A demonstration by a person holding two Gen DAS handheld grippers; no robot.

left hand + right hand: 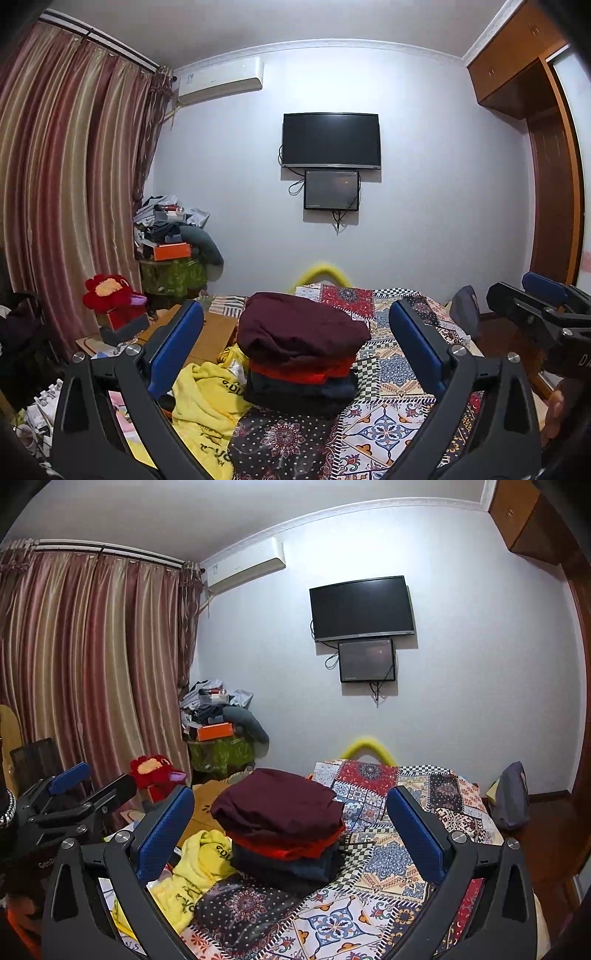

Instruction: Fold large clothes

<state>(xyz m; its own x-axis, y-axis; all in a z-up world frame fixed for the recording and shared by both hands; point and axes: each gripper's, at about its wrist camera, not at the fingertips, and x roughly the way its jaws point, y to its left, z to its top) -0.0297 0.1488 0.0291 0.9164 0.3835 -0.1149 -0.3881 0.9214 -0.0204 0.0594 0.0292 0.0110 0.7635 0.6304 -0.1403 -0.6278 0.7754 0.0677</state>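
Both our claws gape wide, holding nothing: left claw (295, 347), right claw (290, 830). Folded clothes stack (301, 354), maroon piece on top, sits on the patchwork bed (388, 424). Yellow garment (207, 402) lies crumpled just left of the stack, touching its base.

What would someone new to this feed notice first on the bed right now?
Probably the stack of folded clothes in the middle of the patchwork bedspread, a dark red piece on top, then bright red, then dark blue. Next, the crumpled yellow garment lying unfolded just left of the stack. Both the left claw and the right claw hang open and empty, framing the stack.
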